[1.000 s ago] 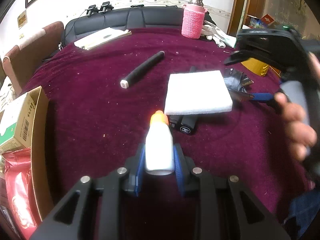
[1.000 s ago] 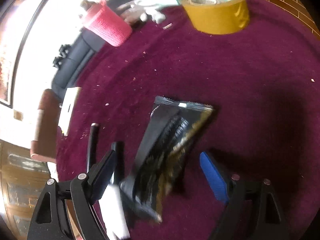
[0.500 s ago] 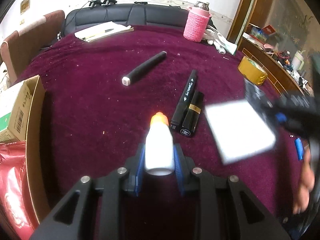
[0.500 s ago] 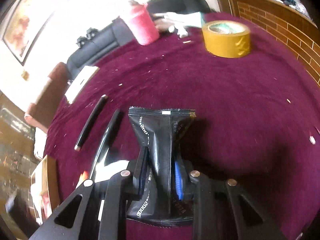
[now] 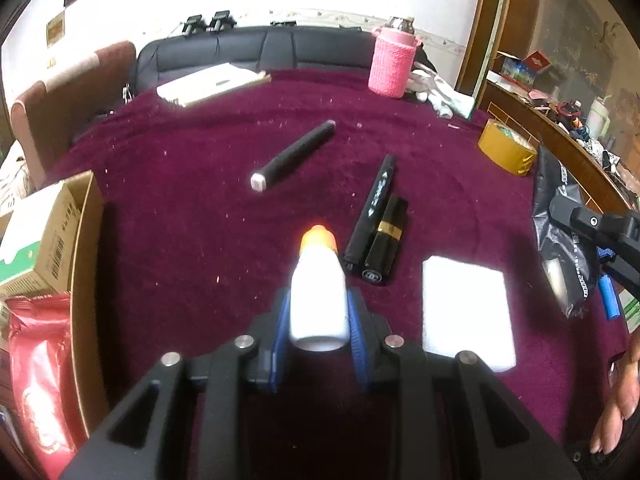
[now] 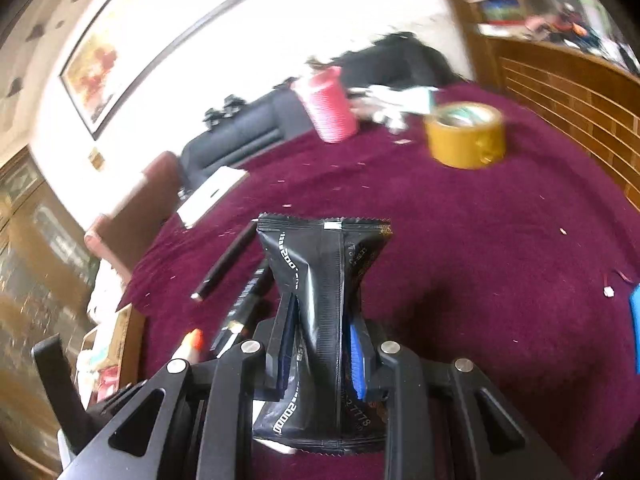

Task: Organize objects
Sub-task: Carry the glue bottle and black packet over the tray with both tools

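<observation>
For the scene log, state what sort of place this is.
Probably a home living or dining room: a round table under a maroon cloth, a black sofa behind it, a framed picture on the wall, and a cluttered wooden sideboard alongside.

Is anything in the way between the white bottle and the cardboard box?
Nothing visible is. The left gripper holds the white bottle above the red cloth, and the cloth between it and the cardboard box at the left lies bare. The black pens lie off to the other side.
</observation>
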`<act>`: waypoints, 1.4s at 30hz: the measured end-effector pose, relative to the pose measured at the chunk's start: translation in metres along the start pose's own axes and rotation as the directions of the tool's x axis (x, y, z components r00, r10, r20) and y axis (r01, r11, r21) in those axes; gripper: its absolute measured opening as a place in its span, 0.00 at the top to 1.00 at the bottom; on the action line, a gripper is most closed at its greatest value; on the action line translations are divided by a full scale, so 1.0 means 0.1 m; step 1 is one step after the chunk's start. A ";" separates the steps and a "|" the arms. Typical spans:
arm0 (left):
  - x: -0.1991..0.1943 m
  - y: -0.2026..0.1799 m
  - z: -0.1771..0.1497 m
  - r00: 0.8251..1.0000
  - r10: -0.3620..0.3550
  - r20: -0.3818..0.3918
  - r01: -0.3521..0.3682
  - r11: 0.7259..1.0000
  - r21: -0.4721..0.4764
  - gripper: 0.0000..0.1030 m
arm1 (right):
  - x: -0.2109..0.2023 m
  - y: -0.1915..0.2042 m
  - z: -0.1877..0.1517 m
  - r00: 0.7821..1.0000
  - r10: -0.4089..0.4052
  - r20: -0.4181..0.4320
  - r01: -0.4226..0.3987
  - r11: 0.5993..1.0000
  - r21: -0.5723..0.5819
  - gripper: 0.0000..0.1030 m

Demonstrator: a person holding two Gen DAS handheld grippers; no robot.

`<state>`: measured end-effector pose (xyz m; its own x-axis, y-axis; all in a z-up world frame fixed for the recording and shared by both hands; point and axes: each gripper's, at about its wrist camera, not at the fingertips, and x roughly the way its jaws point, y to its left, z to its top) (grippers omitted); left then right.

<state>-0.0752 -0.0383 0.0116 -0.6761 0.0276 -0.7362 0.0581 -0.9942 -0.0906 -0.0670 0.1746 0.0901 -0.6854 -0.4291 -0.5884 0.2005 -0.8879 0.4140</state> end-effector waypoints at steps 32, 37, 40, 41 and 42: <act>-1.08 0.01 -0.29 0.953 0.136 0.272 -0.160 0.985 0.067 0.74 | -0.39 0.70 -0.48 0.992 0.126 0.024 -0.120 0.977 -0.179 0.75; -1.23 0.15 -0.37 0.945 0.140 0.295 -0.160 0.986 0.044 0.74 | -0.42 0.86 -0.61 0.989 0.148 -0.020 -0.149 0.970 -0.192 0.75; -1.29 0.23 -0.39 0.943 0.141 0.300 -0.156 0.987 0.025 0.74 | -0.44 1.00 -0.66 0.987 0.156 -0.027 -0.158 0.963 -0.220 0.75; -1.31 0.26 -0.40 0.942 0.143 0.304 -0.156 0.988 0.017 0.74 | -0.45 1.07 -0.68 0.986 0.164 -0.034 -0.168 0.958 -0.234 0.75; -1.34 0.30 -0.40 0.940 0.145 0.308 -0.156 0.988 0.011 0.74 | -0.44 1.11 -0.69 0.985 0.167 -0.037 -0.171 0.955 -0.240 0.75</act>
<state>0.0464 -0.0673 0.0806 -0.8536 -0.1506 -0.4987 0.1551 -0.9874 0.0327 0.0343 0.0834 0.1141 -0.6159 -0.5772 -0.5362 0.4771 -0.8149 0.3291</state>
